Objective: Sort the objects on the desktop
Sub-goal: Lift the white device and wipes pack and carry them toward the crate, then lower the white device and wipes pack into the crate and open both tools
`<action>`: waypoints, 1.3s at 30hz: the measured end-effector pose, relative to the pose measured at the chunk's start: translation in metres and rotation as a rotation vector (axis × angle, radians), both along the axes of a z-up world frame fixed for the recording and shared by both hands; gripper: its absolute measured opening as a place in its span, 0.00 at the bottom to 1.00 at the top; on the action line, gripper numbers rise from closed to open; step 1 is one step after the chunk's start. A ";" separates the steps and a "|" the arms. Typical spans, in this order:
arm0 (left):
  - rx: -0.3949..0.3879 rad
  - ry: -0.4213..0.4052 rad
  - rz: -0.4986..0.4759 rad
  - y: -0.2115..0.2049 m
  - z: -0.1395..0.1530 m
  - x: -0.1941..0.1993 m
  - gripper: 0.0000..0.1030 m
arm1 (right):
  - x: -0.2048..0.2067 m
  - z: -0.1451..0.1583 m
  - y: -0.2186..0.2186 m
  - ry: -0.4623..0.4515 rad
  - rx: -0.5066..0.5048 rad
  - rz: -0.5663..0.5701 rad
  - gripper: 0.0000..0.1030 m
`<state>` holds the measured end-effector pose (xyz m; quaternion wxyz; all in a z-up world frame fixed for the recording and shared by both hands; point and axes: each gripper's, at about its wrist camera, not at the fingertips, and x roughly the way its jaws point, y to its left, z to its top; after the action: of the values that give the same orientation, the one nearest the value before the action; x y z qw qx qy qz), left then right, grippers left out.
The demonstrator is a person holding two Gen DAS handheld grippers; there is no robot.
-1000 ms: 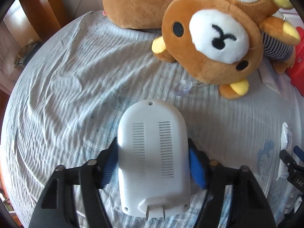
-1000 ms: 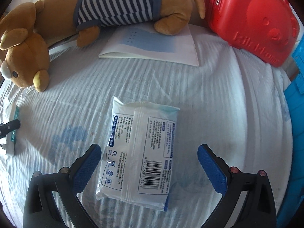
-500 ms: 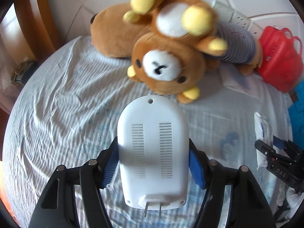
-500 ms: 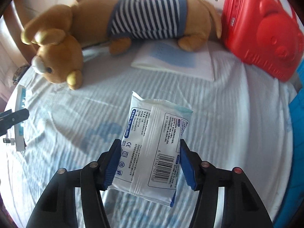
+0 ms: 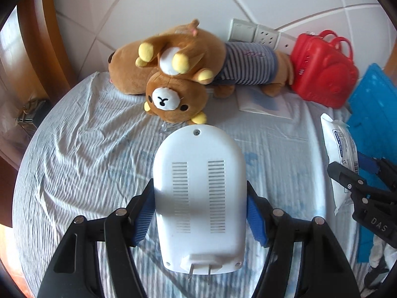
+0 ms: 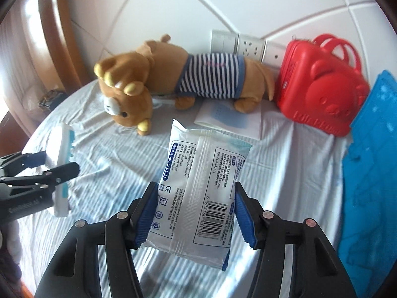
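My left gripper (image 5: 199, 211) is shut on a white plug-in device (image 5: 199, 198) with vent slots and two prongs, held above the striped cloth. It shows edge-on in the right wrist view (image 6: 60, 164). My right gripper (image 6: 196, 213) is shut on a white wet-wipes pack (image 6: 198, 186) with a barcode, lifted off the cloth. The pack also shows at the right of the left wrist view (image 5: 340, 154).
A brown bear plush (image 5: 173, 94) and a striped-shirt plush (image 6: 198, 77) lie at the back by the wall sockets (image 6: 248, 47). A red bear-shaped case (image 6: 320, 87), a white booklet (image 6: 230, 121) and a blue mat (image 6: 369, 173) are to the right.
Both grippers have lifted and pulled back from the cloth with their objects. The right gripper closed on the wipes pack, which was lying between its open jaws a second ago.
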<state>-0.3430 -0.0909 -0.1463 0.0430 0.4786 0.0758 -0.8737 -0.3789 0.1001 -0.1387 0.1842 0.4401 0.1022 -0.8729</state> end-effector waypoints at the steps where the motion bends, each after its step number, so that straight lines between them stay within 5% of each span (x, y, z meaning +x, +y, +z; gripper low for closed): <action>1: 0.000 0.010 -0.006 0.003 0.006 0.007 0.63 | 0.009 0.007 0.001 0.010 0.000 0.001 0.57; 21: -0.039 0.168 -0.176 0.083 0.086 0.097 0.63 | 0.137 0.090 0.047 0.181 0.040 -0.025 0.57; 39: -0.008 0.315 -0.444 0.236 0.156 0.127 0.63 | 0.217 0.159 0.186 0.353 0.085 -0.294 0.57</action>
<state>-0.2161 0.1455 0.0095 -0.1599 0.3417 -0.0287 -0.9257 -0.1622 0.2866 0.0205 0.0156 0.2981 0.1044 -0.9487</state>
